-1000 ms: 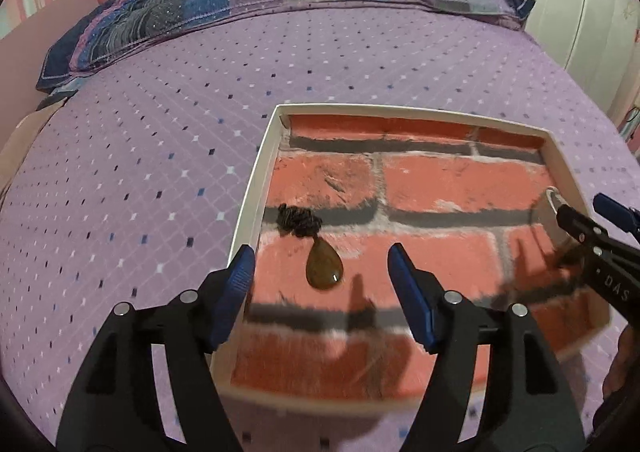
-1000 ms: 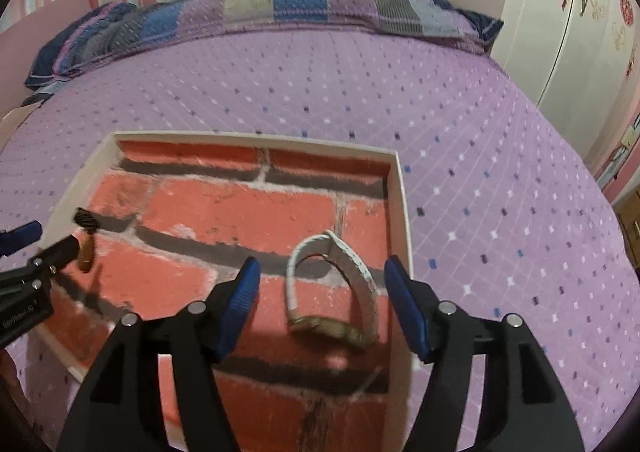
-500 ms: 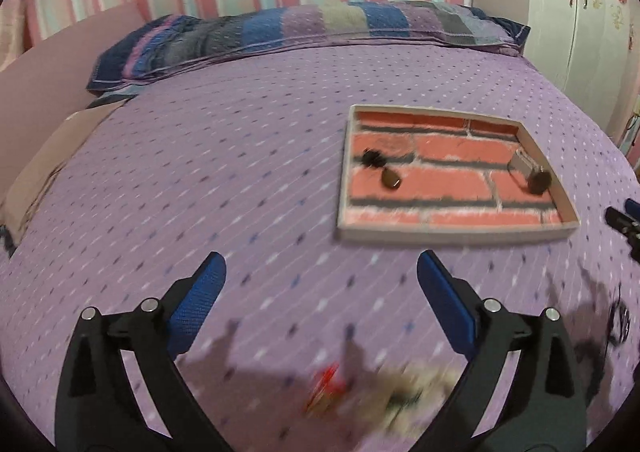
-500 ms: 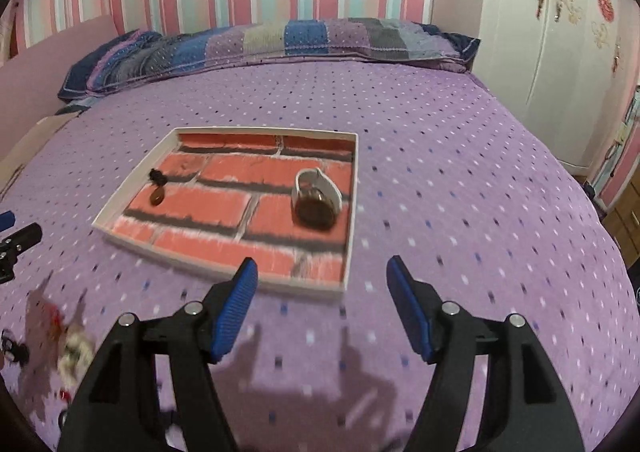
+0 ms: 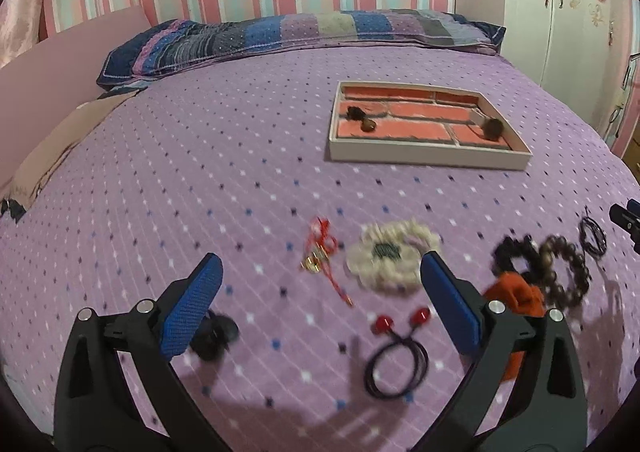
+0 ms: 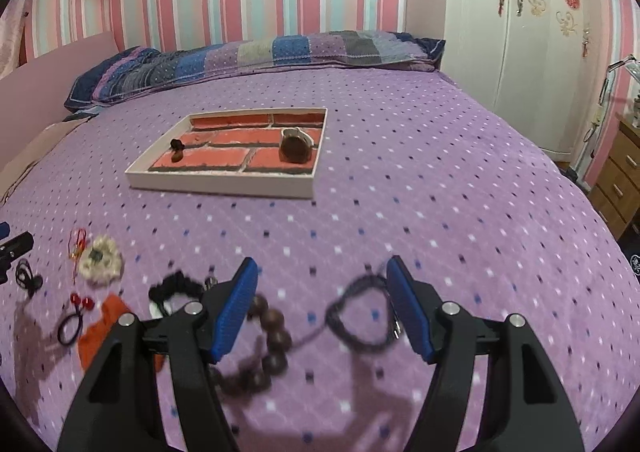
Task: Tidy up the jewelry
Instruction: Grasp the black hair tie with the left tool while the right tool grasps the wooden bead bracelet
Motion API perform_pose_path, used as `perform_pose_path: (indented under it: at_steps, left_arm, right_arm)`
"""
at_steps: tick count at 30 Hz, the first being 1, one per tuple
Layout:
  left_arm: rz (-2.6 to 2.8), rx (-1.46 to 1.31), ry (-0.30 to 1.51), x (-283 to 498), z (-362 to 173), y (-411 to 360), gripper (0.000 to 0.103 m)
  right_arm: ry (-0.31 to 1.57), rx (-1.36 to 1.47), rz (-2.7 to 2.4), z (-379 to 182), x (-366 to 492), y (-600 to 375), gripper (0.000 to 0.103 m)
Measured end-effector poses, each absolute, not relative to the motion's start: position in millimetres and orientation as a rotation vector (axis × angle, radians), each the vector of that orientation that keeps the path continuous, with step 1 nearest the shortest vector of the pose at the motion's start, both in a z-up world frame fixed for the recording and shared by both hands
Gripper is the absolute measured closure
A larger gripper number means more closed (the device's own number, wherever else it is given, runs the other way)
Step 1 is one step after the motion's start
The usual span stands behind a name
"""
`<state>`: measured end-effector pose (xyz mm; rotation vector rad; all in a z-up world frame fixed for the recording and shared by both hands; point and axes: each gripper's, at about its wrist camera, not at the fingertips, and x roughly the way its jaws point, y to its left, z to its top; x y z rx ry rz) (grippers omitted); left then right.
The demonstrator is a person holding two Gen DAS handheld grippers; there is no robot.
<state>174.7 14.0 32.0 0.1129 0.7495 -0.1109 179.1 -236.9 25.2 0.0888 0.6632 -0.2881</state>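
A white tray (image 5: 424,153) with a brick-pattern floor lies on the purple bedspread; it holds an amber pendant (image 5: 367,124) and a watch (image 5: 492,127). The tray (image 6: 224,183) also shows in the right wrist view. Loose jewelry lies near me: a red cord charm (image 5: 320,252), a cream scrunchie (image 5: 390,258), a red-bead hair tie (image 5: 396,352), a brown bead bracelet (image 5: 568,272). My left gripper (image 5: 320,312) is open and empty above them. My right gripper (image 6: 322,308) is open over the bead bracelet (image 6: 264,352) and a dark cord bracelet (image 6: 360,316).
An orange cloth piece (image 5: 516,300) and a black scrunchie (image 5: 512,252) lie by the bracelet. A small black item (image 5: 214,336) sits under the left finger. Pillows (image 5: 280,35) line the far edge. A white wardrobe (image 6: 520,31) and wooden drawers (image 6: 616,179) stand at right.
Both grippers have pulled back from the tray toward the near edge of the bed, so the loose jewelry now lies under them. The pendant and watch stay in the tray.
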Motion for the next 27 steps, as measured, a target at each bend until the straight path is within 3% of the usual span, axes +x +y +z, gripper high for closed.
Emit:
perform_pose_path:
  at_steps: [27]
  left_arm:
    - [-0.150, 0.029, 0.874, 145, -34, 11, 0.007]
  right_arm:
    - [0.709, 0.107, -0.325, -38, 147, -199, 0.037]
